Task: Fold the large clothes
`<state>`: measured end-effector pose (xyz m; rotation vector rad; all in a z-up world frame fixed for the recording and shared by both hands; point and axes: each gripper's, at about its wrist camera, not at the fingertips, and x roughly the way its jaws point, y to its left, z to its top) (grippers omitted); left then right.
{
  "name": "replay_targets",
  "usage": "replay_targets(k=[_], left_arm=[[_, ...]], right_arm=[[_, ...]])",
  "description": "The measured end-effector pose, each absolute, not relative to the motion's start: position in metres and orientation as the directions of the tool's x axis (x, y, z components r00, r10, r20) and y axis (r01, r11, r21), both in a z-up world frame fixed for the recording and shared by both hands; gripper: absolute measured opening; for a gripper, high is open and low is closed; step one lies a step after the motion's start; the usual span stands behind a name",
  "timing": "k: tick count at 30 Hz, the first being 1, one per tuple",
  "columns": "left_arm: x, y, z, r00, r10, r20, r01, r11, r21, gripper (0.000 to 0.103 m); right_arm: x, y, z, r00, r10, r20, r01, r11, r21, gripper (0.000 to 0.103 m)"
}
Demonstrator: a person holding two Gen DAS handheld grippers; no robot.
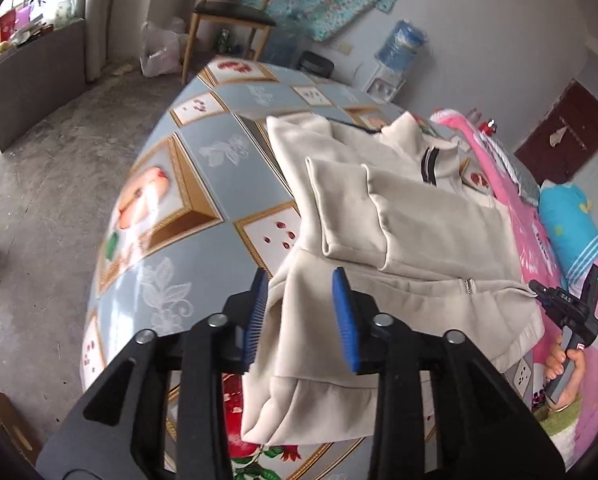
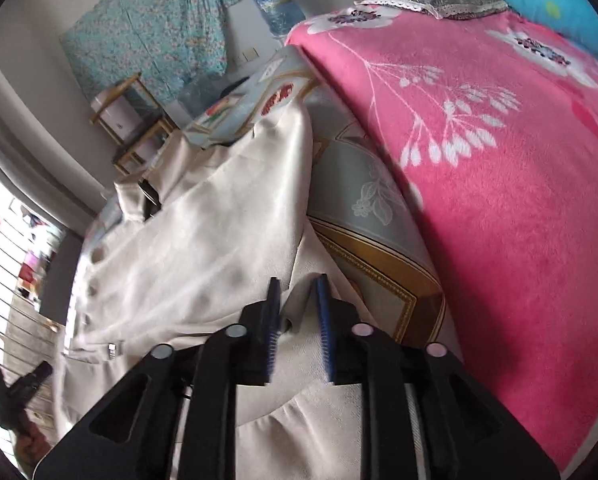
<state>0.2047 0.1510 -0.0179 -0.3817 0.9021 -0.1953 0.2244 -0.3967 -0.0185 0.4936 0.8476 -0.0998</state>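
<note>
A cream zip-up jacket [image 1: 431, 216] lies on the patterned blue-grey tablecloth [image 1: 219, 148], with both sleeves folded across its body. Its hem corner sits between the blue pads of my left gripper [image 1: 301, 276], whose jaws stand apart with no pad pressing on the cloth. In the right wrist view the jacket [image 2: 203, 248] stretches away, and a raised fold of its hem stands between the parted pads of my right gripper [image 2: 298, 280]. A person's hand holds the right gripper [image 1: 567, 304] at the jacket's far hem corner.
A pink flowered blanket [image 2: 499, 168] covers the surface to the right of the jacket, with a blue pillow [image 1: 571, 224] on it. A wooden chair [image 1: 227, 16], a plastic bag [image 1: 159, 52] and a water dispenser [image 1: 399, 48] stand beyond the table's far end.
</note>
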Motion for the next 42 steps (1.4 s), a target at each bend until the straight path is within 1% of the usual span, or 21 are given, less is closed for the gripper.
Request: replay_targets(k=[1,2,4,5,6,7,8,9,14,17,18,22,29,32,33,34,35,36,37,39,42], left_arm=[[0.199,0.154,-0.016,0.612,-0.32,-0.724,0.004,0.916,-0.401,0.034],[0.193,0.156,-0.015,0.61,-0.319,-0.725,0.003,0.916,-0.401,0.034],[0.18,0.158,-0.014,0.602,-0.331,-0.726,0.011,0.913,-0.407,0.034],[0.171,0.158,-0.015,0.59,-0.344,-0.73,0.019,0.91,-0.413,0.037],[0.164,0.156,-0.017,0.579,-0.358,-0.733,0.025,0.906,-0.422,0.047],[0.154,0.155,-0.019,0.563,-0.382,-0.733,0.032,0.896,-0.442,0.052],[0.145,0.154,-0.022,0.555,-0.399,-0.73,0.032,0.887,-0.46,0.06],[0.136,0.154,-0.026,0.545,-0.421,-0.725,0.026,0.873,-0.488,0.064],[0.12,0.146,-0.061,0.471,-0.543,-0.695,-0.037,0.775,-0.631,0.066],[0.121,0.152,-0.076,0.487,-0.59,-0.643,-0.108,0.691,-0.715,0.066],[0.121,0.154,-0.078,0.505,-0.598,-0.622,-0.122,0.664,-0.737,0.068],[0.126,0.164,-0.083,0.567,-0.604,-0.561,-0.184,0.571,-0.8,0.074],[0.129,0.16,-0.081,0.633,-0.538,-0.557,-0.239,0.549,-0.801,0.075],[0.133,0.151,-0.076,0.656,-0.477,-0.585,-0.254,0.591,-0.766,0.073],[0.135,0.148,-0.074,0.66,-0.45,-0.602,-0.26,0.615,-0.745,0.071],[0.137,0.142,-0.072,0.663,-0.412,-0.625,-0.266,0.651,-0.711,0.068],[0.14,0.14,-0.071,0.663,-0.381,-0.644,-0.269,0.682,-0.68,0.059],[0.142,0.136,-0.07,0.662,-0.347,-0.664,-0.271,0.716,-0.644,0.048],[0.144,0.132,-0.069,0.662,-0.32,-0.678,-0.262,0.748,-0.61,0.045],[0.147,0.121,-0.065,0.668,-0.275,-0.692,-0.213,0.82,-0.532,0.027],[0.141,0.104,-0.043,0.708,-0.199,-0.678,-0.119,0.912,-0.392,0.019]], right_arm=[[0.215,-0.398,-0.011,0.68,0.061,-0.731,0.296,0.889,0.35,0.059],[0.205,-0.399,-0.006,0.695,0.038,-0.718,0.298,0.893,0.336,0.061],[0.188,-0.402,0.003,0.706,0.035,-0.708,0.294,0.894,0.337,0.062],[0.179,-0.402,0.005,0.707,0.037,-0.707,0.297,0.891,0.343,0.062],[0.171,-0.403,0.005,0.705,0.042,-0.708,0.3,0.887,0.351,0.064],[0.162,-0.403,0.004,0.7,0.052,-0.712,0.302,0.882,0.361,0.065],[0.152,-0.403,0.0,0.689,0.065,-0.722,0.307,0.876,0.371,0.066],[0.148,-0.403,-0.002,0.679,0.072,-0.731,0.313,0.872,0.377,0.066],[0.123,-0.404,-0.035,0.619,0.15,-0.771,0.36,0.818,0.448,0.066],[0.118,-0.403,-0.047,0.62,0.159,-0.769,0.39,0.787,0.477,0.066],[0.117,-0.401,-0.047,0.624,0.152,-0.767,0.394,0.786,0.476,0.066],[0.123,-0.398,-0.048,0.648,0.12,-0.753,0.414,0.774,0.479,0.066],[0.141,-0.386,-0.047,0.667,0.039,-0.744,0.43,0.795,0.428,0.066],[0.149,-0.378,-0.047,0.67,-0.026,-0.742,0.443,0.816,0.371,0.066],[0.152,-0.375,-0.047,0.671,-0.049,-0.74,0.447,0.823,0.351,0.062],[0.155,-0.373,-0.048,0.668,-0.074,-0.741,0.454,0.829,0.326,0.055],[0.156,-0.372,-0.049,0.668,-0.087,-0.739,0.455,0.834,0.313,0.052],[0.158,-0.37,-0.049,0.669,-0.098,-0.737,0.451,0.842,0.297,0.043],[0.161,-0.368,-0.05,0.666,-0.106,-0.738,0.443,0.852,0.278,0.033],[0.163,-0.361,-0.048,0.668,-0.108,-0.736,0.418,0.873,0.251,0.023],[0.156,-0.348,-0.03,0.699,-0.15,-0.7,0.382,0.905,0.188,0.019]])
